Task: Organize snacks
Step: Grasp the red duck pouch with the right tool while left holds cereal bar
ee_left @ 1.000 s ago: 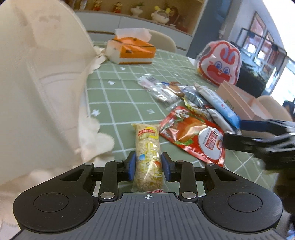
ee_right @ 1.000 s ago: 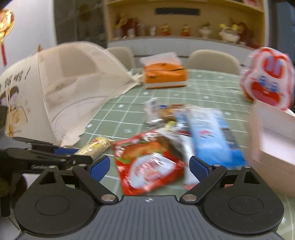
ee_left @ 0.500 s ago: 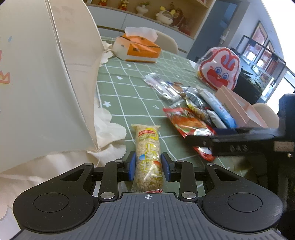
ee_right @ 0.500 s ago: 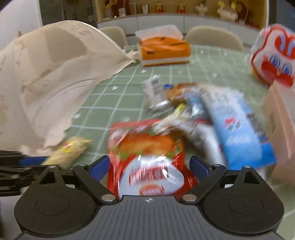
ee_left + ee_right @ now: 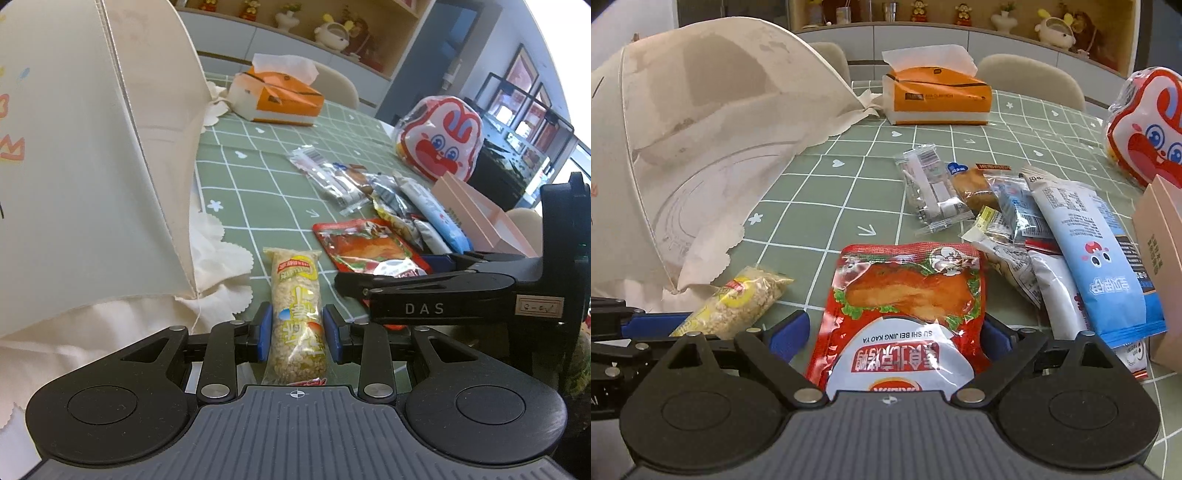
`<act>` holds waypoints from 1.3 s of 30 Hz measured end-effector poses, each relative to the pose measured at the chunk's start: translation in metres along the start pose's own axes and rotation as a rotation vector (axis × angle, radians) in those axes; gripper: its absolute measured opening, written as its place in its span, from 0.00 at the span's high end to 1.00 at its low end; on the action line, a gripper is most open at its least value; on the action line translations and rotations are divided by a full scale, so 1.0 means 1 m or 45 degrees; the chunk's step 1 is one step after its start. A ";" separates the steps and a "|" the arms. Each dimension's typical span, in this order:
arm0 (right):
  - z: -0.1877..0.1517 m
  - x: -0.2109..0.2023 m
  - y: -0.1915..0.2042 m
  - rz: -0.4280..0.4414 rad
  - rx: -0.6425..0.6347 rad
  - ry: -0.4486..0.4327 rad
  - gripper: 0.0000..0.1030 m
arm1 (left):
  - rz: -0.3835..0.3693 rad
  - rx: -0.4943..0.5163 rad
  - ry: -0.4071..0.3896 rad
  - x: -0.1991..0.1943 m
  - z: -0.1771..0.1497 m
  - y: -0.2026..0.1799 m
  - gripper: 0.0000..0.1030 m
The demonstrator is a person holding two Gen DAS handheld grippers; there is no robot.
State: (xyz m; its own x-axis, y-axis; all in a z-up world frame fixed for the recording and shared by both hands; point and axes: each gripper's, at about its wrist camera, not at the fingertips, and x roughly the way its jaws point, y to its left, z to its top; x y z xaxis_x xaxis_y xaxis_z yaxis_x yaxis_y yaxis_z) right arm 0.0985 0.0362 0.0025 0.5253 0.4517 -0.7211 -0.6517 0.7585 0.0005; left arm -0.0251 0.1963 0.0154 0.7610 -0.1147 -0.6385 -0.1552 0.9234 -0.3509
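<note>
The left gripper [image 5: 297,334] pinches the light, crumbly grain bar [image 5: 297,314] mid-length, while at its three o'clock the right gripper [image 5: 894,341], jaws closing, straddles the flat, slippery red pouch [image 5: 905,310], best gripped across its stiff sealed edges.

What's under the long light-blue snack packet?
The light-blue snack packet lies on a white wrapper and a blue-grey foil packet; anything deeper in the pile is covered.

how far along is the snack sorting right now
Early on. In hand: the left gripper is shut on the puffed rice bar. The right gripper, jaws just closing, straddles the red packet without pinching it yet. Left: the pile of wrappers lies loose on the table beside the pink box.
</note>
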 end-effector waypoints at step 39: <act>-0.086 -0.093 -0.023 -0.095 0.003 -0.144 0.44 | -0.076 0.222 0.009 0.008 -0.022 -0.046 0.66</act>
State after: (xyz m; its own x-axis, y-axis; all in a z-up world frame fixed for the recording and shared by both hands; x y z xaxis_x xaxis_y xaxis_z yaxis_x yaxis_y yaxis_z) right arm 0.0174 -0.0636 0.0103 0.6310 0.4439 -0.6362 -0.6071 0.7932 -0.0486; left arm -0.0256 0.1452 0.0112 0.7609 -0.1730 -0.6254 0.0021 0.9645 -0.2642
